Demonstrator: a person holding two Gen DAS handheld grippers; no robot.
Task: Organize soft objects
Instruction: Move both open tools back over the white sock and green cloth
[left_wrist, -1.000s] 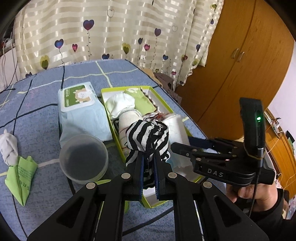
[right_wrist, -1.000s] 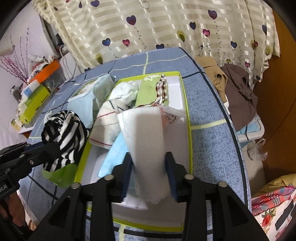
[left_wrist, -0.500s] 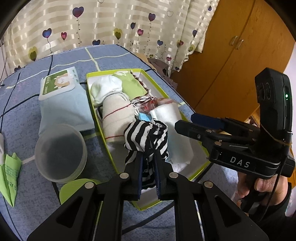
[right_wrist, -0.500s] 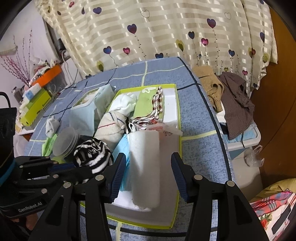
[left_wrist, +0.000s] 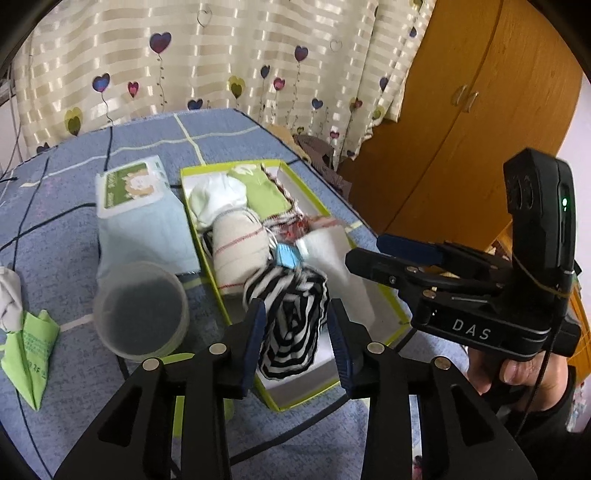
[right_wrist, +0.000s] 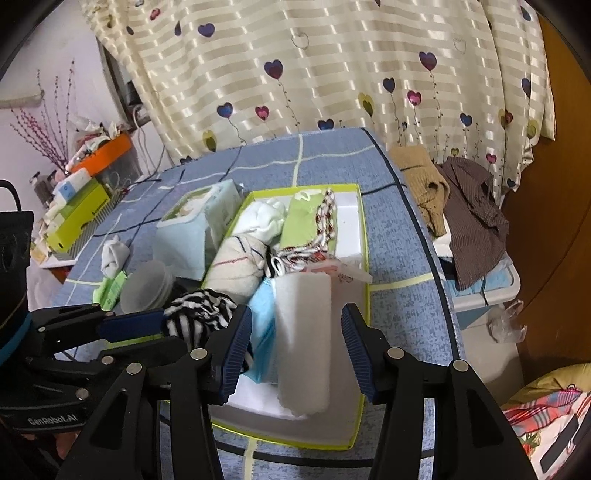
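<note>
I am holding my left tongs (left_wrist: 297, 332) apart around one black-and-white striped cloth bundle (left_wrist: 288, 314) lying at the near end of the single green-rimmed white box (left_wrist: 391, 302). My right tongs (right_wrist: 297, 350) are gaping over one white rolled towel (right_wrist: 303, 332) beside it.

Both grippers were matte black plastic with silver round screw heads and ribbed dark-blue pads lining the jaws. The left gripper (left_wrist: 295, 339) filled the lower frame. The right gripper (left_wrist: 413, 254), at right, bore white "DAS" lettering, a green light and a thin black cable. The bare-skinned hand (left_wrist: 517, 376) had a dark sleeve.
</note>
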